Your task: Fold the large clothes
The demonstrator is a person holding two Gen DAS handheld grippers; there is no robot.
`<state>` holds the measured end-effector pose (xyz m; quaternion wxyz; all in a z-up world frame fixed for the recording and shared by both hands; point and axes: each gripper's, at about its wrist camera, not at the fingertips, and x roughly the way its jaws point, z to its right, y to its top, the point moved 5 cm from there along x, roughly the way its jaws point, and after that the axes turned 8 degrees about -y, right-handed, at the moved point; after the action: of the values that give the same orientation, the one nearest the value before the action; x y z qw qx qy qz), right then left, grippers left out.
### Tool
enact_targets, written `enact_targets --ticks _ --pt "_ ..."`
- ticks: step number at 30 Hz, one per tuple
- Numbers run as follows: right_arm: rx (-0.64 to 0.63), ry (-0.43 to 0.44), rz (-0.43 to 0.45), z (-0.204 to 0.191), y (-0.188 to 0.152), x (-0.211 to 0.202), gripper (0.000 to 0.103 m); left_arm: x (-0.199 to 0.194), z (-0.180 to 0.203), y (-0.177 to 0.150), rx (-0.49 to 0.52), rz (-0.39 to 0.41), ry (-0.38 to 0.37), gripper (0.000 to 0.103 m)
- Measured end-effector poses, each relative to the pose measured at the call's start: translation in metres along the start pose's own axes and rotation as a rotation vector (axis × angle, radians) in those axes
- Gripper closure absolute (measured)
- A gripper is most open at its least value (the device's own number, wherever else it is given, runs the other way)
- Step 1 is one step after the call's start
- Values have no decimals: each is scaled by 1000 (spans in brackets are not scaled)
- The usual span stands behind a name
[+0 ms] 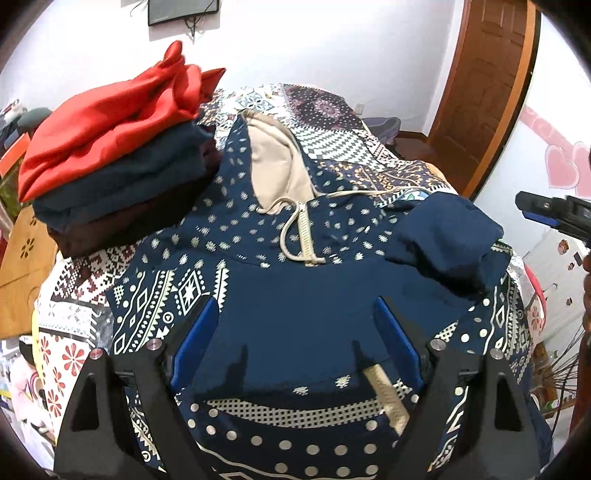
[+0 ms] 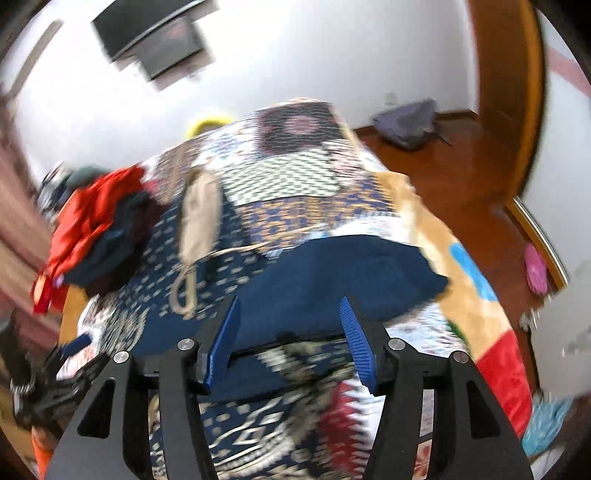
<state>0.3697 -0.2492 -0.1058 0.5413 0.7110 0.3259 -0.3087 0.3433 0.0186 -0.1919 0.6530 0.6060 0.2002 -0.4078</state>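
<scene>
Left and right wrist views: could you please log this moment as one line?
left gripper: open over navy patterned zip hoodie | right gripper: open, empty | plain navy sleeve: folded across

Navy hoodie [image 1: 295, 258] with cream geometric print; red garment [image 1: 110, 122] atop stack.

A patchwork-patterned bedspread [image 1: 325, 136] covers the bed, and a wooden door [image 1: 491, 74] stands at the right of the white wall. A dark screen [image 1: 183, 11] hangs high on that wall, and a grey bag [image 2: 406, 122] lies on the wooden floor [image 2: 461, 162] near the door.
</scene>
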Motion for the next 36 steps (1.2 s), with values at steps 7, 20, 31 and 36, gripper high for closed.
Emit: enact_targets --ticks 7,20,31,36 --pt "233 24 -135 55 -12 45 51 7 14 6 21 -6 -10 18" --pt "324 40 -159 68 -5 84 72 31 13 -1 8 -65 1 18" --pt "174 53 45 14 32 21 92 14 3 0 -19 -22 6 18" --pt "33 126 134 -51 49 -22 92 -6 -6 2 -38 27 4 18"
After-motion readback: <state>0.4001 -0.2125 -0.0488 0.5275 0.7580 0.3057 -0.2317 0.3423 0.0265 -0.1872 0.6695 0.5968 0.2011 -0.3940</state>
